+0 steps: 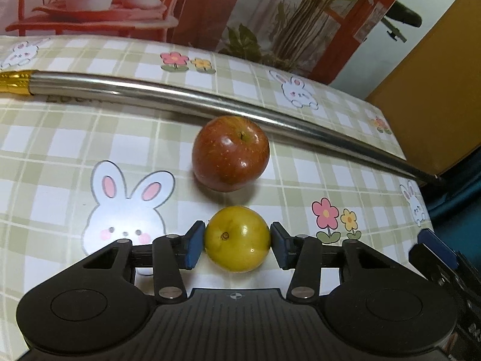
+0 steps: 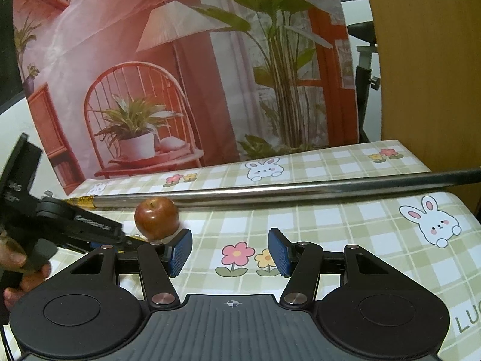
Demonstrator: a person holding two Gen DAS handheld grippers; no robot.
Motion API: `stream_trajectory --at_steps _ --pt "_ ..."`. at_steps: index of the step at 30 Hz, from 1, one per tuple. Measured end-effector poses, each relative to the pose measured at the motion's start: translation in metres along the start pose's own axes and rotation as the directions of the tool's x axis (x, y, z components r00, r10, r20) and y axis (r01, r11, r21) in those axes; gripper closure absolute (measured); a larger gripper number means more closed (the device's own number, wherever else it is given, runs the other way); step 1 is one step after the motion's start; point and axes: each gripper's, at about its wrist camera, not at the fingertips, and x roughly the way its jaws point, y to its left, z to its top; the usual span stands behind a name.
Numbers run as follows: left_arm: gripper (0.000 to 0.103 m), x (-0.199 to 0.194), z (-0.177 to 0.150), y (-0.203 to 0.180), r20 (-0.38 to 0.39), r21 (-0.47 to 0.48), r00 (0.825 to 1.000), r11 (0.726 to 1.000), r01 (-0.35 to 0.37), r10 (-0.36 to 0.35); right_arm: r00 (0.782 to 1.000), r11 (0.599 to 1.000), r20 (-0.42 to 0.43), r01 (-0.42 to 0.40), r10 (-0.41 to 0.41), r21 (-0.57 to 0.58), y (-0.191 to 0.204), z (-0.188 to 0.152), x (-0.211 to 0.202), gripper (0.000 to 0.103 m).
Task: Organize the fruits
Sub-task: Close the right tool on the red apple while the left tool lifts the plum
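Plum (image 1: 237, 238) sits dead centre between the left gripper (image 1: 237, 242) pads, jaws touching both sides. Apple (image 1: 231, 152) is straight ahead. Right gripper (image 2: 230, 251) gapes wide, empty.

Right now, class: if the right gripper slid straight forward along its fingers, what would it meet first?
The right gripper, open and empty, has only patterned tablecloth ahead; the first object would likely be the metal pole lying across. The red apple sits off to its left, though depth is uncertain.
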Motion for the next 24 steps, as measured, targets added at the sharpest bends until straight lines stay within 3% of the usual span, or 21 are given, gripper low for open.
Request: stream_trajectory --at_steps 14,24 --pt "0.053 -0.087 -0.03 0.007 0.167 0.091 0.986 0.996 0.011 -0.027 0.993 0.991 -0.032 -0.114 0.112 -0.065 0.021 0.027 0.016 0.035" --pt "0.053 -0.128 -0.056 0.017 0.243 0.13 0.968 0.991 0.024 -0.055 0.974 0.966 -0.058 -0.224 0.218 -0.131 0.055 0.051 0.071 0.026"
